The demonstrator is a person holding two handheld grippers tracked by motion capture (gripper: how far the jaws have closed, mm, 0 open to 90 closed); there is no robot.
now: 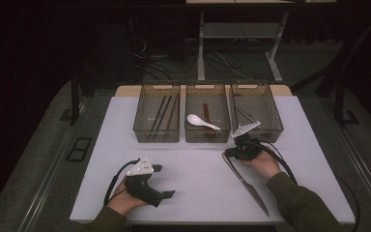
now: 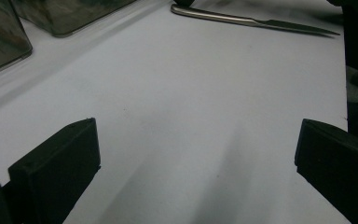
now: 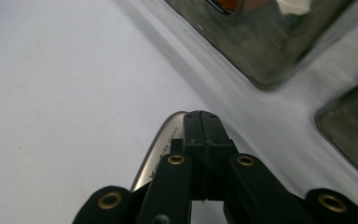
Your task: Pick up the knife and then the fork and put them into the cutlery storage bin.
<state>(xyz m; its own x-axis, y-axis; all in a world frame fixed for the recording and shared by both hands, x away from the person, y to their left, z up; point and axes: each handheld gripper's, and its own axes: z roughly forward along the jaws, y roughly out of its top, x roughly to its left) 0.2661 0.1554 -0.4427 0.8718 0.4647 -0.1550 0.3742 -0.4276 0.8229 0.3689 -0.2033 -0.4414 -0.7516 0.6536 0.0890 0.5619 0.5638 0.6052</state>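
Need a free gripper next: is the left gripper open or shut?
Open: the left gripper shows its jaws wide apart over bare table.

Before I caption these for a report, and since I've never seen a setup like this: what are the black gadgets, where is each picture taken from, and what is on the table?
There is no robot here. A person sits at a white table and holds a hand-worked clamp with two black jaws in each hand. The wide picture comes from a camera overhead. The other two come from small cameras riding on each clamp, looking along its jaws.

At the far side stand three clear bins: the left one holds chopsticks, the middle one a white spoon.

The left gripper is open over bare table. The right gripper looks shut at the handle end of a metal knife, which lies on the table.
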